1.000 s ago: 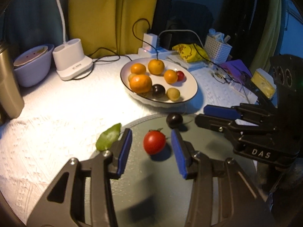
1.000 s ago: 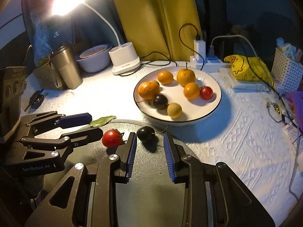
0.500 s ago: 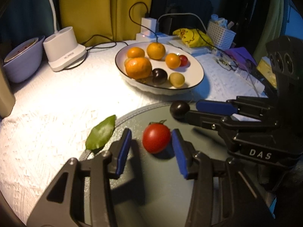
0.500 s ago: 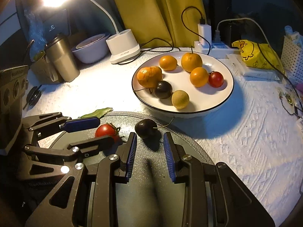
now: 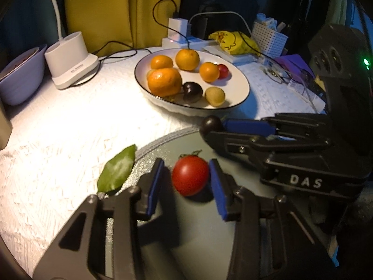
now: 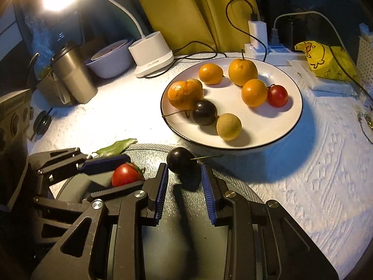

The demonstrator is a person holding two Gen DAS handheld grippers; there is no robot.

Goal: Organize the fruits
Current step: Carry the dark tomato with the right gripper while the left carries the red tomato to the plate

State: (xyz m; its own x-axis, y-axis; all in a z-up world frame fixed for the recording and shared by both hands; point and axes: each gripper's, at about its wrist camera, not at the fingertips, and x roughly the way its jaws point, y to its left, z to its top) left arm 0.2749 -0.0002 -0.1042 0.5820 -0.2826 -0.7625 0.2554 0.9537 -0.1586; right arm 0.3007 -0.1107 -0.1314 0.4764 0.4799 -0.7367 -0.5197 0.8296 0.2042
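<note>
A white textured cloth covers the table under a bright desk lamp, with yellow fabric, chargers and clutter at the far edge. A white plate (image 6: 292,126) sits mid-table holding oranges, a dark fruit, a small tomato and a greenish-brown fruit. Nearer lies a round grey mat (image 5: 200,224) with a green leaf (image 5: 117,171) at its left edge.

On the mat, the left gripper (image 5: 186,182) brackets a red tomato (image 5: 190,176); its jaws are closing, the tomato between the blue pads, which do not seem to be pressing yet. To the right, the right gripper (image 6: 184,179) stands at its narrowest, with a dark cherry (image 6: 181,161) at its fingertips, its stem pointing right toward the plate. Whether the pads actually pinch the cherry cannot be told.

Both fruits are probably light, smooth-skinned and round, so likely to roll or squirt out of a skewed pinch. The tomato is soft and would bruise or split under hard pressure; a gentle hold across its widest middle suits it. The cherry should be taken by its body, not the thin stem.
</note>
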